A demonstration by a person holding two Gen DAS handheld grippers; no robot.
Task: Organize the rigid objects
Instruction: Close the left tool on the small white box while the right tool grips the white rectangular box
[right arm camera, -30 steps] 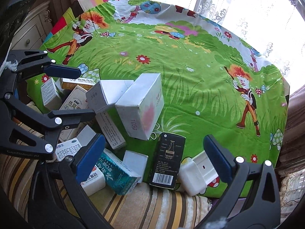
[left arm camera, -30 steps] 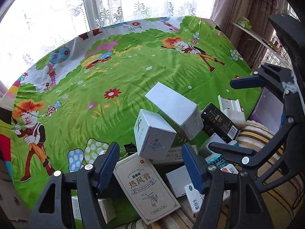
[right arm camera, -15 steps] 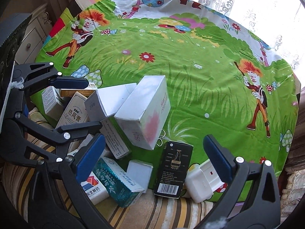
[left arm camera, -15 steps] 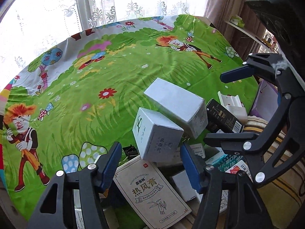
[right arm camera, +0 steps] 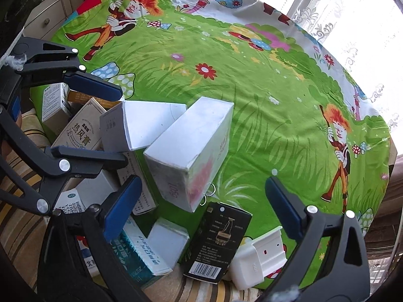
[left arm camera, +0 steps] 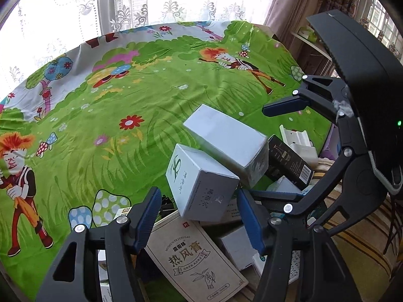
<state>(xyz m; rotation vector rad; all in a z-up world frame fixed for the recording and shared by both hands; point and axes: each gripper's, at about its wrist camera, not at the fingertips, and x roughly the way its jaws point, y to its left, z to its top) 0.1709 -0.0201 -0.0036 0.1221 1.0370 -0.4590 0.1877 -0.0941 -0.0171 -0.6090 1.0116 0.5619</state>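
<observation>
Since a second ago the left gripper (left arm camera: 199, 216) has tipped a little and its jaws have just been closing, so the white cube box (left arm camera: 201, 183) now fills more of the gap between its blue pads, while the right gripper (right arm camera: 201, 206) has rolled and sunk slightly toward the pile, its jaws just narrowing a touch from their widest. The boxes crowd the near edge of the table: nearest the right gripper lie a teal box (right arm camera: 136, 254), a small white box (right arm camera: 168, 239), a black box with a barcode (right arm camera: 219, 241) and a white plastic adapter (right arm camera: 259, 259) that overhangs the edge above a striped cushion (right arm camera: 20, 231). In the left view a tan box with large black characters (left arm camera: 196, 256) lies flat at the near edge, below the left jaws. Just beyond, the white cube box leans tilted against a long white box (right arm camera: 191, 151) that lies on top of the pile. Past the pile the green cartoon tablecloth (right arm camera: 252, 88) lies bare all the way to the far edge by the lace curtain (left arm camera: 156, 7), leaving wide room there. The left gripper's jaws stand half open around the cube box; whether the pads press it I cannot tell. The right gripper's jaws stand wide, holding nothing, above the black box and the near end of the long white box.
</observation>
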